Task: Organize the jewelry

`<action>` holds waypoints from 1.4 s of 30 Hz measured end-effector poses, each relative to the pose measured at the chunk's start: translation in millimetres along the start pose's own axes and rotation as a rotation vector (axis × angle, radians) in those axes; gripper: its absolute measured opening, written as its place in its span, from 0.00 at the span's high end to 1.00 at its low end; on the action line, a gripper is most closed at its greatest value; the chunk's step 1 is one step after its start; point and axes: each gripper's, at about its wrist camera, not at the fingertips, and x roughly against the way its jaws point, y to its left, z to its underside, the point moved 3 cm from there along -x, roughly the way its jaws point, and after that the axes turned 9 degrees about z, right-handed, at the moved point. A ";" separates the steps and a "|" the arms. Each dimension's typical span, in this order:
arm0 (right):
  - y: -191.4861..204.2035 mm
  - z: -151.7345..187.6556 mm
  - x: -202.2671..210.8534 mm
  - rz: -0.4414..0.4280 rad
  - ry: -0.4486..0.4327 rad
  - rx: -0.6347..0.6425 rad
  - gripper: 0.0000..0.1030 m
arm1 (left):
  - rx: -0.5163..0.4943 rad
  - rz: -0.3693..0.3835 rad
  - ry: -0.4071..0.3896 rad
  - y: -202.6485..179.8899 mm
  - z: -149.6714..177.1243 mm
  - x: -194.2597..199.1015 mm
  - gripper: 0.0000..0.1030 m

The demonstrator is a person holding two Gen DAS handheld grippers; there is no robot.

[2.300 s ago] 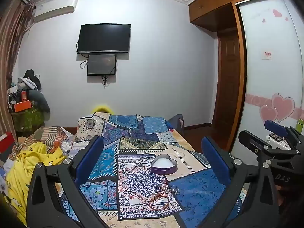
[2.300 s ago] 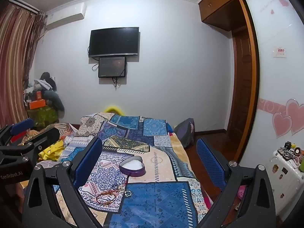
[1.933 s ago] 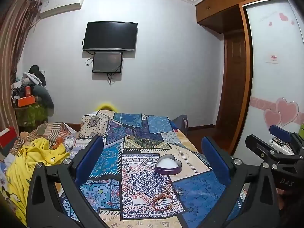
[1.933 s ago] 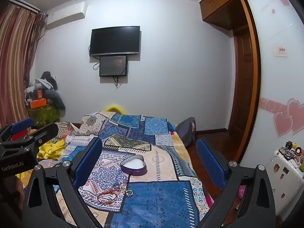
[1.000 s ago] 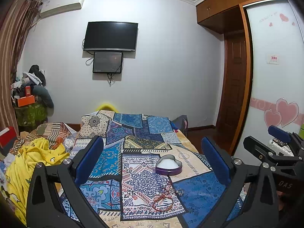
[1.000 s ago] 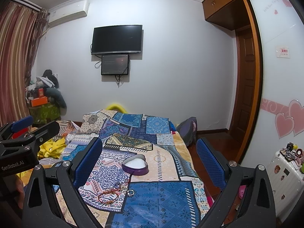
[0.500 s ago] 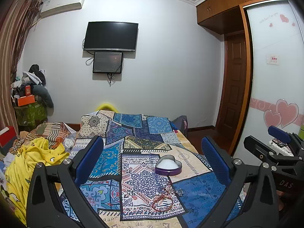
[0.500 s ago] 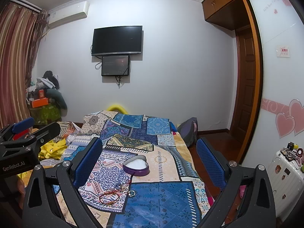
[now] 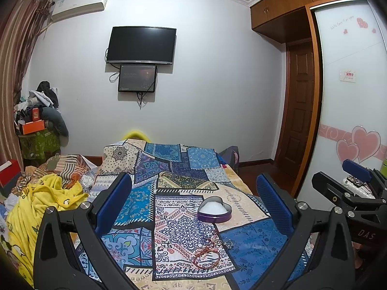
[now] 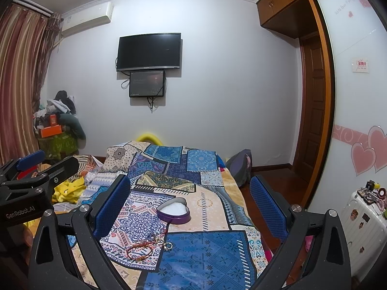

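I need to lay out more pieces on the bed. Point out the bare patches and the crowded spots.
Free: the blue patch right of the red bracelet and rings, and the far patchwork beyond the heart-shaped box. Crowded: the strip from box to bracelet, and the left edge with the yellow blanket. Both grippers, left and right, hover open.

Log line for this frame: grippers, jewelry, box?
left gripper open | right gripper open | bracelet on bedspread | heart box open, apart
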 end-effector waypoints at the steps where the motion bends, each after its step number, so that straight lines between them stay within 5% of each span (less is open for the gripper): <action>1: 0.2 -0.2 0.3 0.000 0.000 0.000 0.04 | -0.001 -0.001 -0.001 -0.2 0.0 -0.1 0.00; 21: 4.3 8.9 -17.4 -0.013 0.072 -0.014 0.04 | 0.032 -0.021 0.041 16.1 11.0 -20.5 0.00; 36: 8.1 69.5 -85.9 -0.021 0.314 0.051 0.04 | 0.122 -0.030 0.310 64.7 68.1 -100.8 0.06; 42: 8.6 97.4 -111.4 -0.089 0.437 0.048 0.24 | 0.134 0.018 0.441 70.2 98.5 -128.8 0.23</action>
